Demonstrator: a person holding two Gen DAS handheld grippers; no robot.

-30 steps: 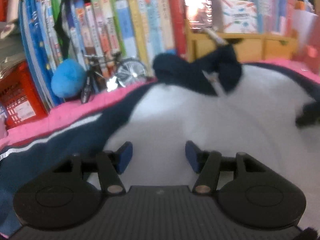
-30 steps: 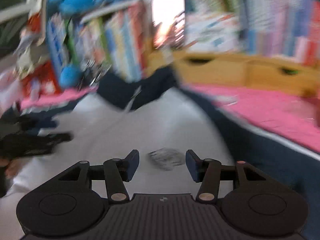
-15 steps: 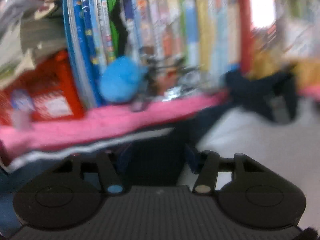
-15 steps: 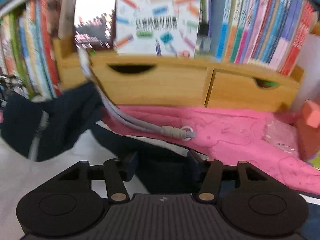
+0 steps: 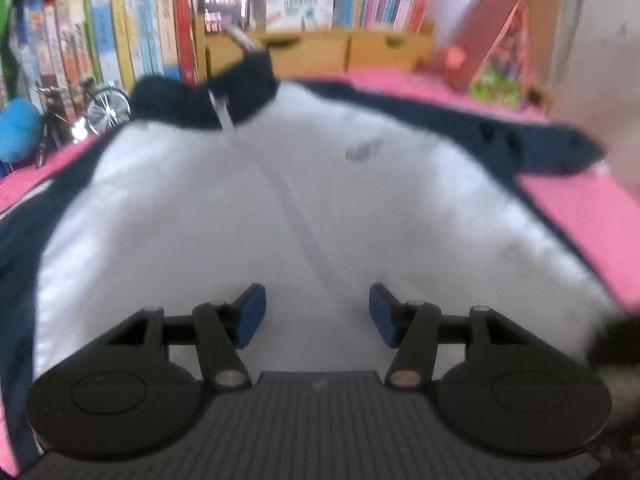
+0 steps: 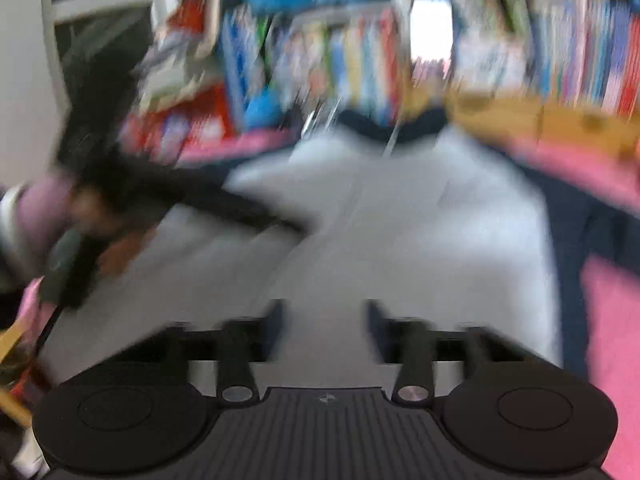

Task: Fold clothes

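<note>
A white jacket [image 5: 304,200] with a navy collar [image 5: 200,100] and navy sleeves lies spread flat, front up, on a pink cloth [image 5: 592,216] that covers the desk. Its zip [image 5: 296,220] runs down the middle from the collar toward the camera, and a small grey logo [image 5: 362,150] sits on the chest to the right of the zip. One navy sleeve [image 5: 532,136] stretches out to the right along the jacket's upper edge; the other runs down the left side of the left wrist view.

The left gripper [image 5: 317,314] hovers low over the white front panel near the zip, its blue-padded fingers [image 5: 250,314] wide apart with nothing between them. The right gripper [image 6: 324,328] hangs over the lower part of the same jacket [image 6: 400,220], and although this view is heavily smeared, its fingers stand apart and empty too. At the left of that view a dark blurred shape reaches across onto the jacket; what it is cannot be told.

Behind the jacket, a row of books [image 5: 132,32] stands along the back, with wooden drawers [image 5: 348,48], a toy bicycle [image 5: 84,108] and a blue ball [image 5: 18,132] near the collar.
</note>
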